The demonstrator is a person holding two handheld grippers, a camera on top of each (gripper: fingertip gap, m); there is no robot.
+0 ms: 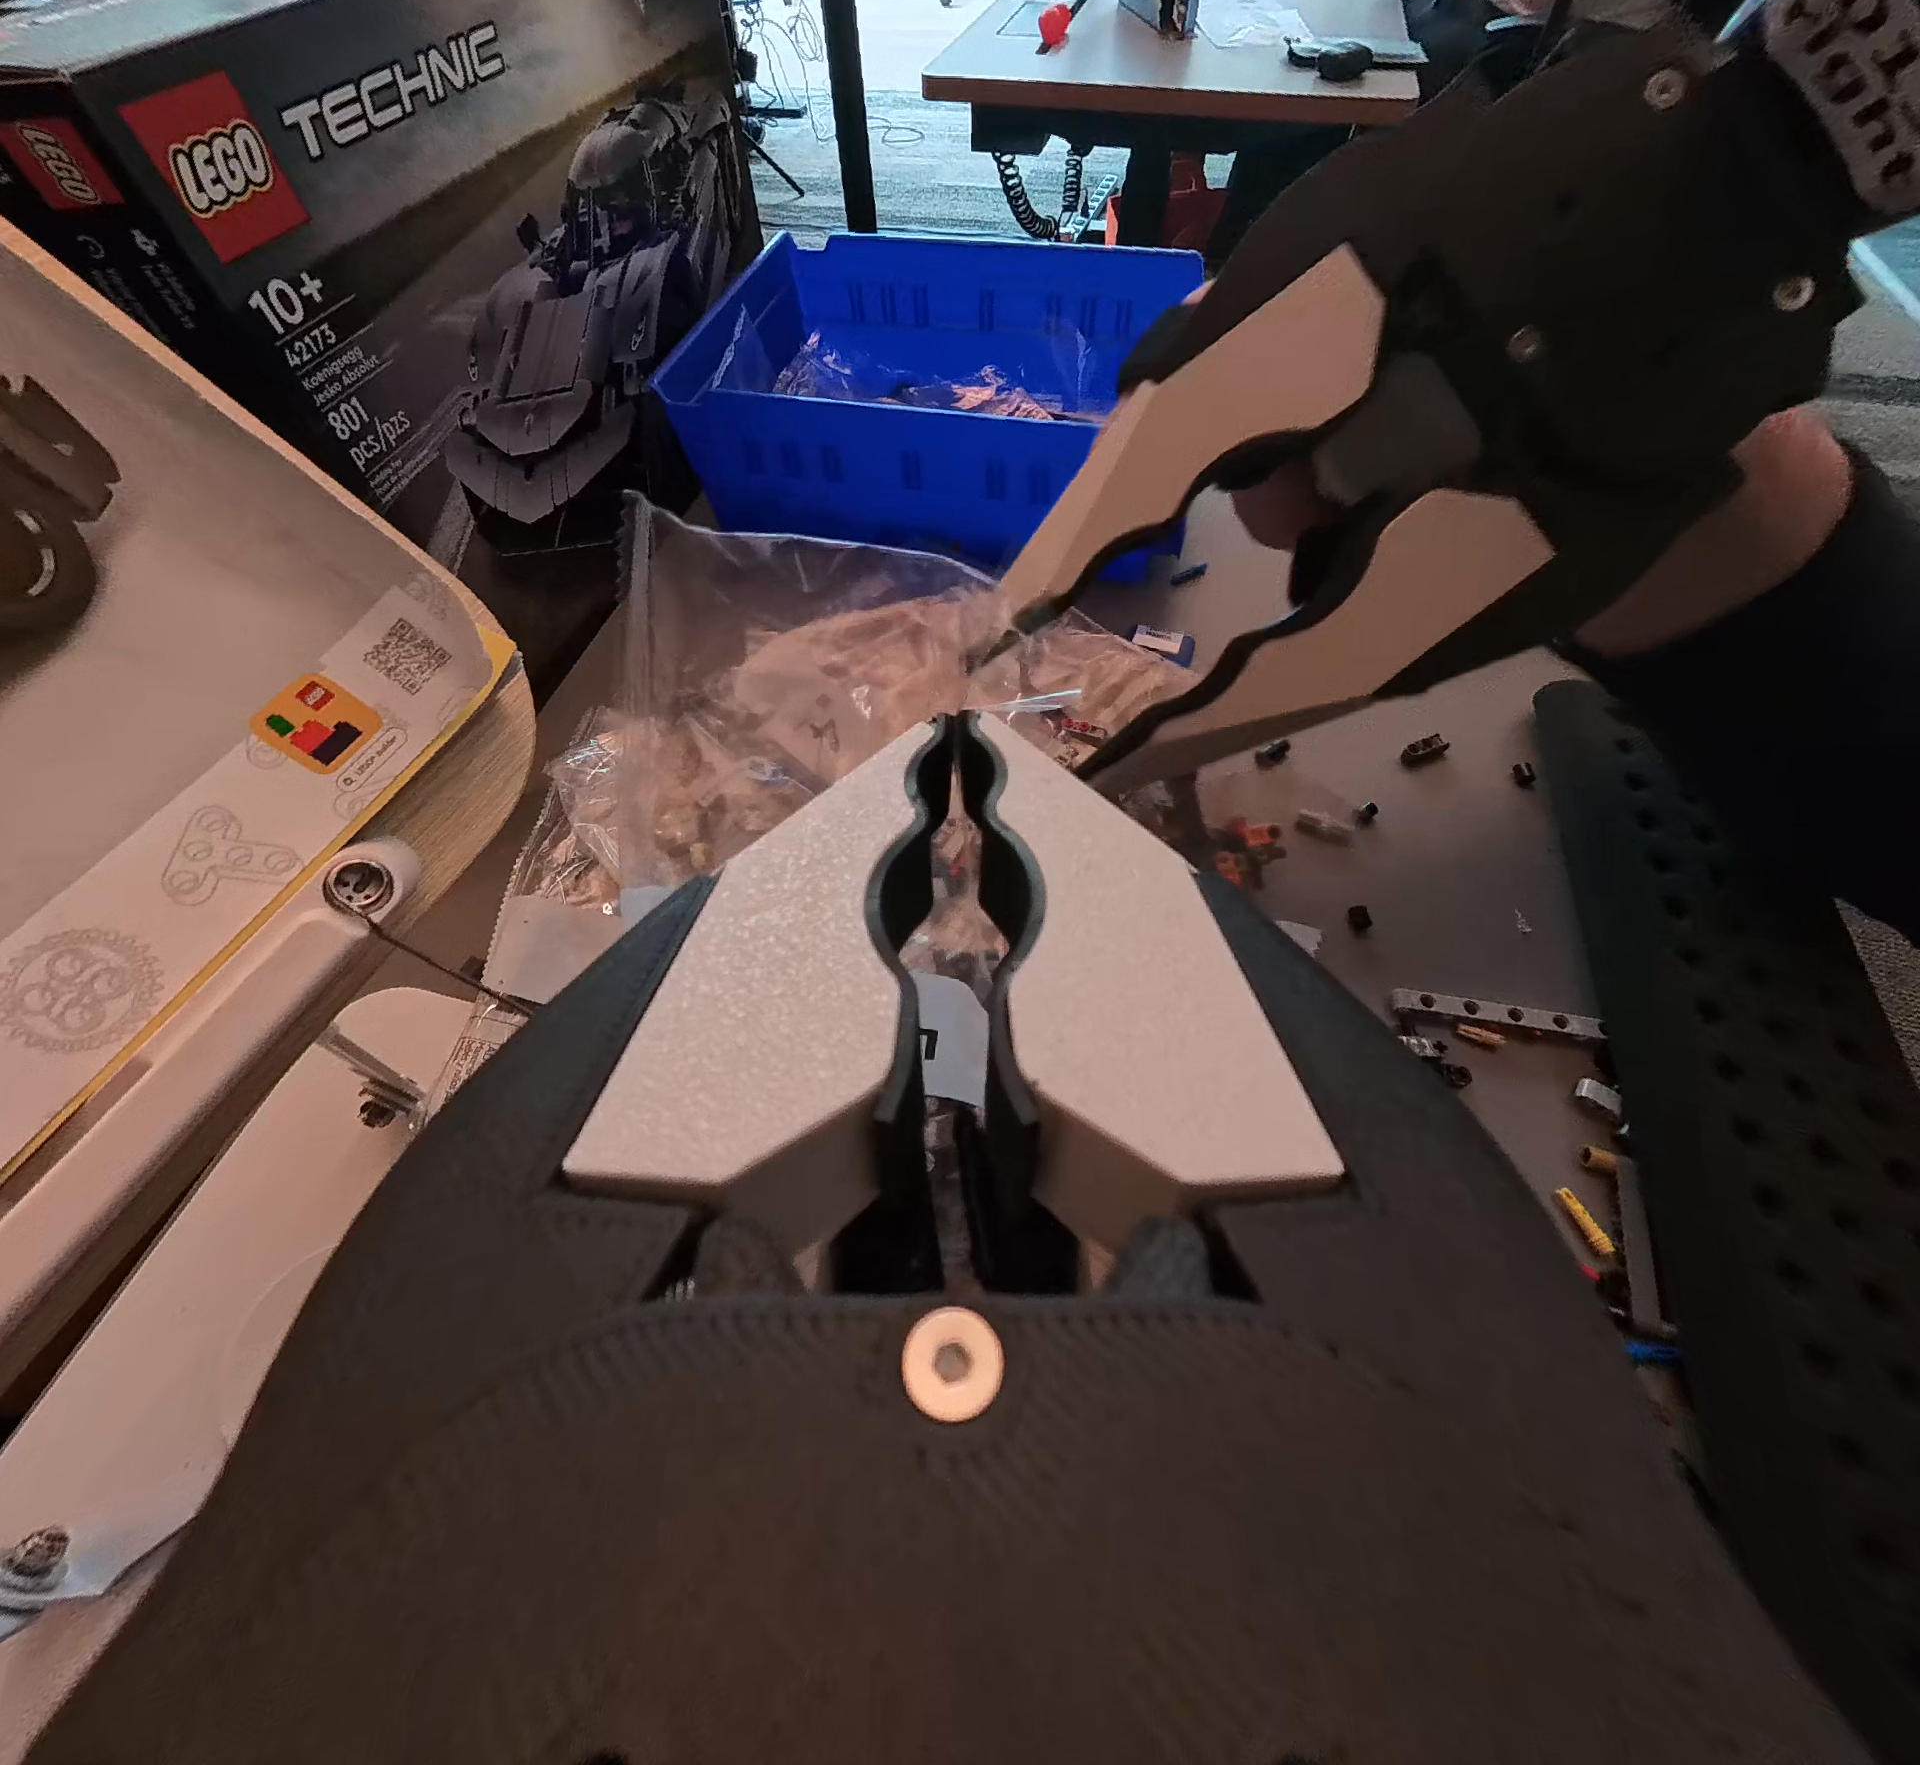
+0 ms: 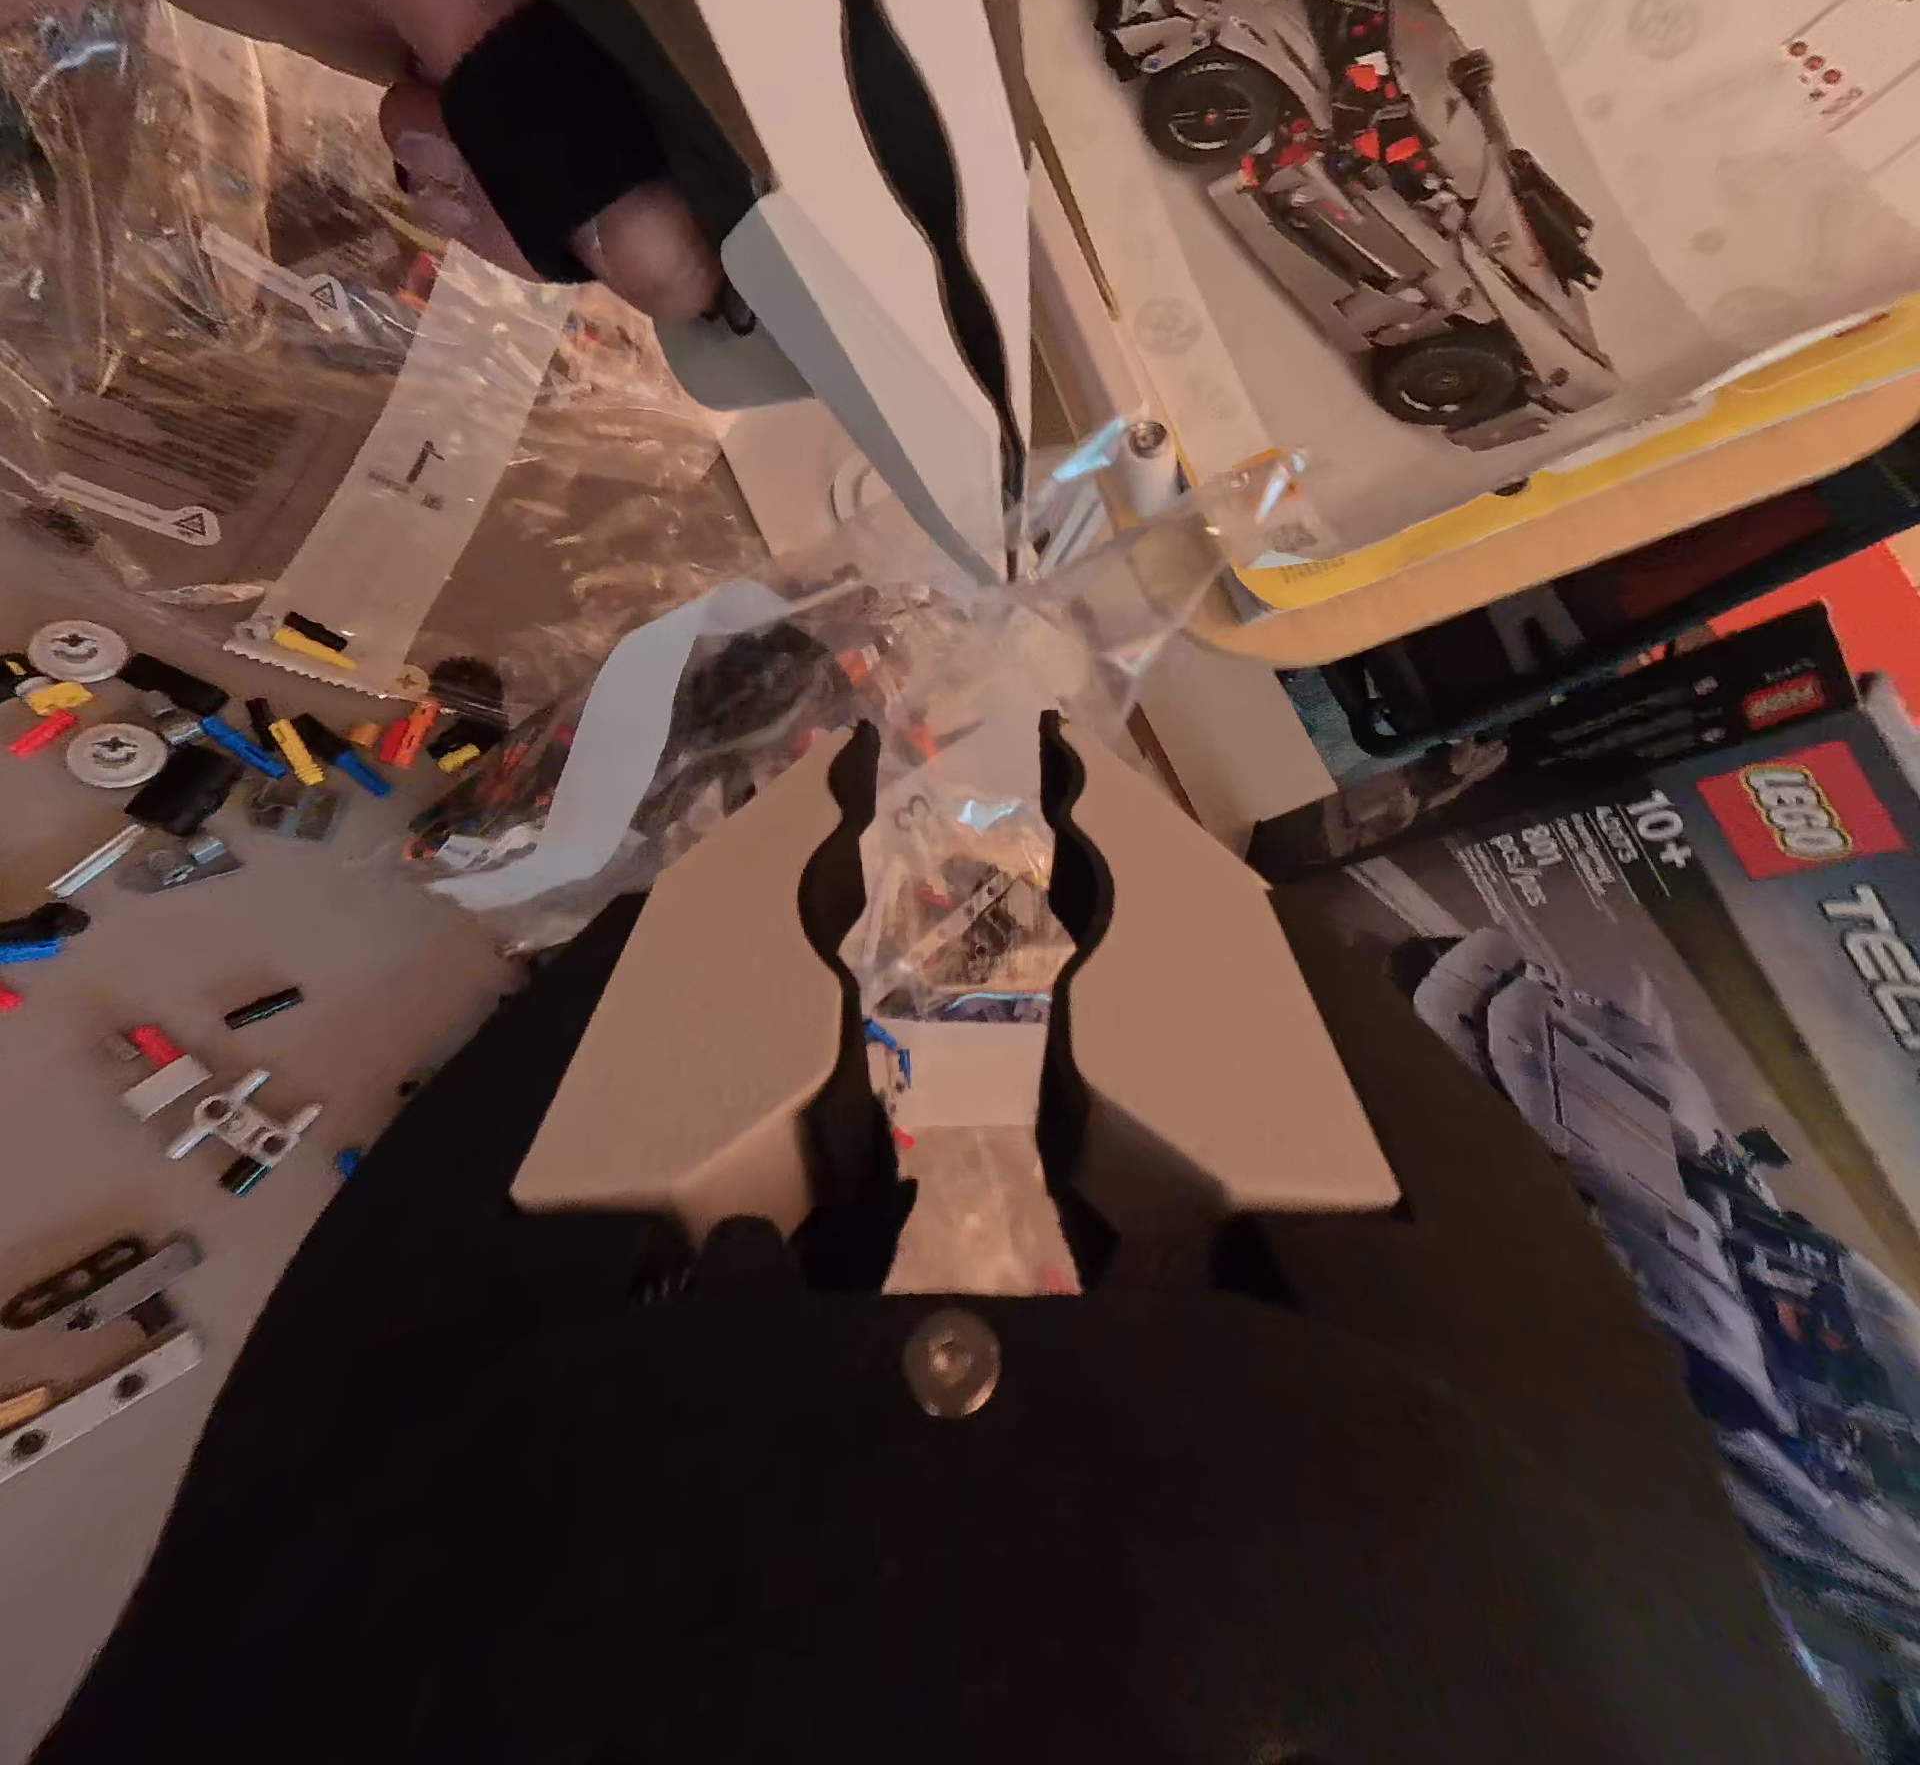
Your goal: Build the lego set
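Here, left wrist view: the left gripper (image 1: 954, 723) has its jaws pressed together on the top edge of a clear plastic parts bag (image 1: 790, 676).
Right gripper (image 1: 1029, 676): jaws spread, tips at the same bag edge, close to the left's pinch.
Blue bin (image 1: 894, 468): holds more crinkled clear bags; it sits behind the pinched bag, beside the Lego box (image 1: 416, 188).
Right wrist view: the right gripper (image 2: 951, 728) is spread, with the bag of small dark and orange pieces (image 2: 790, 676) between and beyond its tips.
Left gripper (image 2: 1006, 562): pinching the bag's twisted corner.
Loose pieces (image 2: 208, 749): scattered on the table (image 2: 343, 946).
Instruction booklet (image 2: 1558, 157): above.
Advice: probably grip just beside the left's pinch and pull apart gently, so pieces don't scatter.
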